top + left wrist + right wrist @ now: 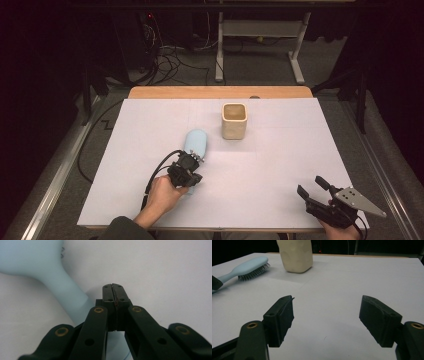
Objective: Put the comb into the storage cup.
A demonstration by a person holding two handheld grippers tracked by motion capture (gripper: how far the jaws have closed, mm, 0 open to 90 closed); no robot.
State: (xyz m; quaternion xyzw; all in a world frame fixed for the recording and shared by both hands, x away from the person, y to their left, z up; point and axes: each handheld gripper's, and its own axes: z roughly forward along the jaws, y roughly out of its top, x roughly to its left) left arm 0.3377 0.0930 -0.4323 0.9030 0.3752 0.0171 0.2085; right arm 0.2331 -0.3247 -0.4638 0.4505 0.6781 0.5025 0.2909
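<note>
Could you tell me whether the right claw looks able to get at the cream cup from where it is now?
Probably yes. The right claw stands open, and bare white table lies between it and the cream cup. The blue hairbrush and the left claw lie off to one side.

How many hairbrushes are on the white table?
1. The light blue hairbrush lies left of the cream cup, at the tip of the left gripper, whose fingers are shut beside its handle. No other brush is visible.
</note>
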